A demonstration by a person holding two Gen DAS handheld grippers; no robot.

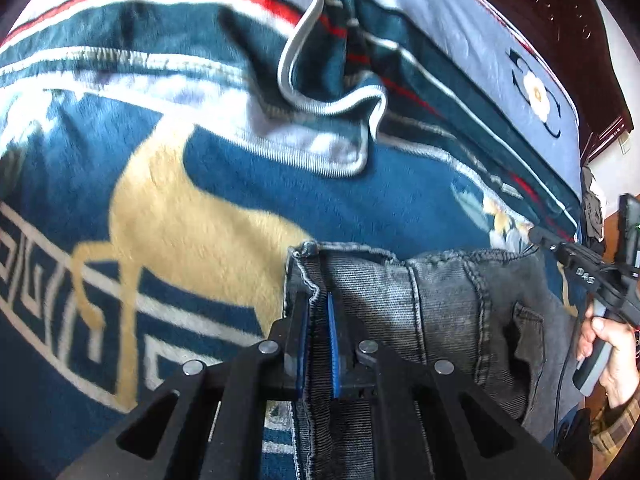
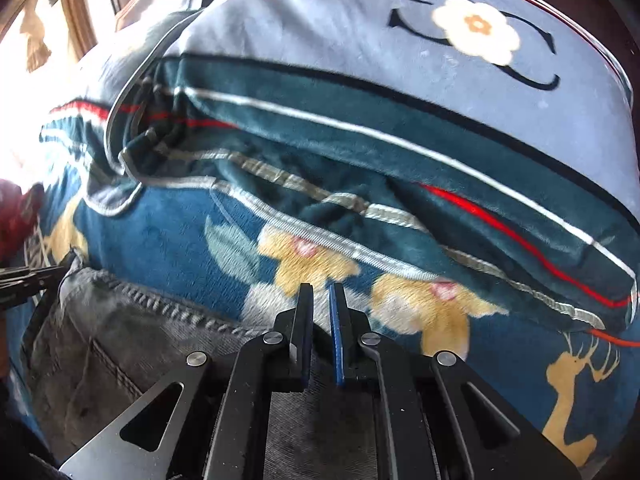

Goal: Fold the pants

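The grey pants (image 1: 432, 312) are pinched at their top hem by the left gripper (image 1: 319, 320), and seemingly also by the nearly closed right gripper (image 2: 320, 312) (both ends held for a level fold). Beyond the pants lies the blue deer-patterned blanket (image 1: 224, 184), then a dark wooden headboard (image 1: 560, 20).

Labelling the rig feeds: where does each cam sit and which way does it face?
Left wrist: on the left gripper, facing along its fingers, shut on the grey jeans; right gripper and the person's hand show.
Right wrist: on the right gripper, over the jeans, facing the blanket.
Shared: jeans, blue patterned blanket.
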